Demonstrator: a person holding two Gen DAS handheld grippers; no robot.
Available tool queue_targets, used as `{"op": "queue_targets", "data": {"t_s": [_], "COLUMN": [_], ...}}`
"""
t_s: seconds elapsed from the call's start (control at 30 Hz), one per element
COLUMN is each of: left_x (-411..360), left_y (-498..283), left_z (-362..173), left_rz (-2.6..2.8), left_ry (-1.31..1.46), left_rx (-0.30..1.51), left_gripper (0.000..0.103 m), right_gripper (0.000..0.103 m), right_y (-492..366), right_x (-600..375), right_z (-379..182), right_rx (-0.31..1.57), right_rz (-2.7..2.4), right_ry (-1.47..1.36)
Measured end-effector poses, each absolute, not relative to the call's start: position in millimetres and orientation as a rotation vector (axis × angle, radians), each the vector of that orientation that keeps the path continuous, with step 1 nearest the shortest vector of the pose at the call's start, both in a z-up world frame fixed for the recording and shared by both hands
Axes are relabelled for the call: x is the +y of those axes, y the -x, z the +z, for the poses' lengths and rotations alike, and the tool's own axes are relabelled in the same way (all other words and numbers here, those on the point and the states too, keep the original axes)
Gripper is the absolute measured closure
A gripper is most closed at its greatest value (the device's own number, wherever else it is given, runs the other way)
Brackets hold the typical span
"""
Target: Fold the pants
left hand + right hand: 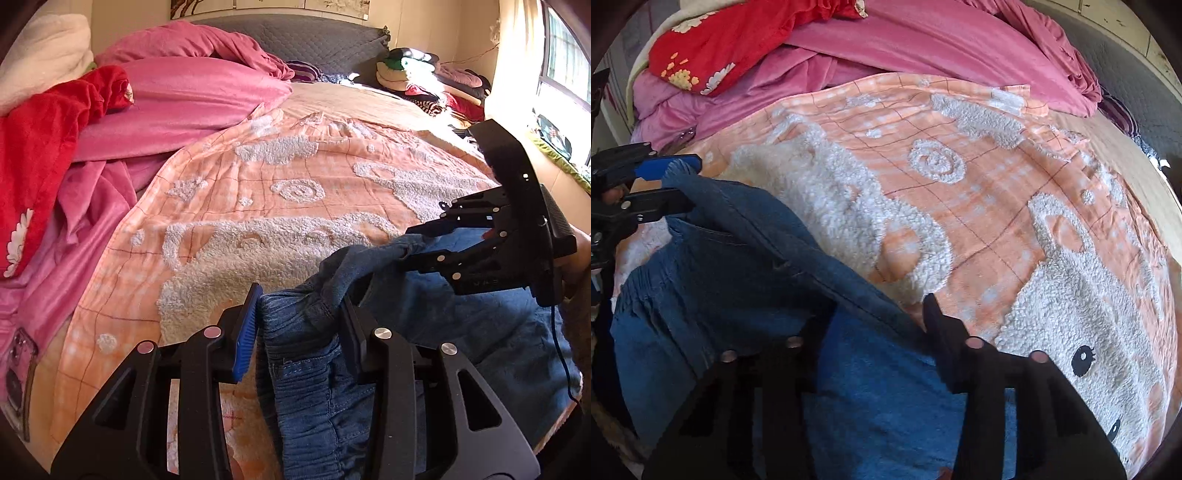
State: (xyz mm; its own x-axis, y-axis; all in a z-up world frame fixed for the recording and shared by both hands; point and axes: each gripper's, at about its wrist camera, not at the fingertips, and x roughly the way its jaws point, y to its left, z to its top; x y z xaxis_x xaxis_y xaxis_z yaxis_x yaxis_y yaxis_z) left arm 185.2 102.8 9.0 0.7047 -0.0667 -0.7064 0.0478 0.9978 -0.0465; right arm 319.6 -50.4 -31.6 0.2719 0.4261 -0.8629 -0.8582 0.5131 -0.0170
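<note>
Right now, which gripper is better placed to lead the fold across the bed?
Left, tentatively. The left gripper pinches the jeans at the gathered waistband; the right gripper grips further along that edge.

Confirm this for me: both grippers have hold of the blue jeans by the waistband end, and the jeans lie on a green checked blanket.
Not quite. The blanket is orange checked with white fleecy figures, not green, as the right wrist view shows. The rest stands: the left gripper and the right gripper both grip the blue jeans at the waistband end.

No readable text, label, brand or number shows in either view.
</note>
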Motion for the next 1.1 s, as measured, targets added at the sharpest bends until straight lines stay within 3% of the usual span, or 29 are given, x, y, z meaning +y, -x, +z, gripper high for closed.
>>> {"op": "queue_targets", "data": {"t_s": [0.07,0.23,0.73,1.1], "left_x": [103,105,89,86], "left_y": [-184,-170,-81,-37], "left_z": [6,8,30,-3], "left_rz": [-0.046,-0.038,-0.086,-0.073], "left_ry": [0.019,0.052,0.1,0.088], "left_rx": [0.786,0.763,0.679,0.79], "left_gripper": [0.071,0.071,0.071,0.071], "right_gripper": [0.085,0.089,0.089,0.089], "right_y": [-307,-274,-142,-77], "right_x": [-56,-85,-140,-138], "right_z": [-23,6,35,-6], "right_rx": [0.912,0.853,0.82,0.929], "right_rz": [0.909,0.901,0.968,0.99], "right_ry": [0.531,0.412,0.174,0.205]}}
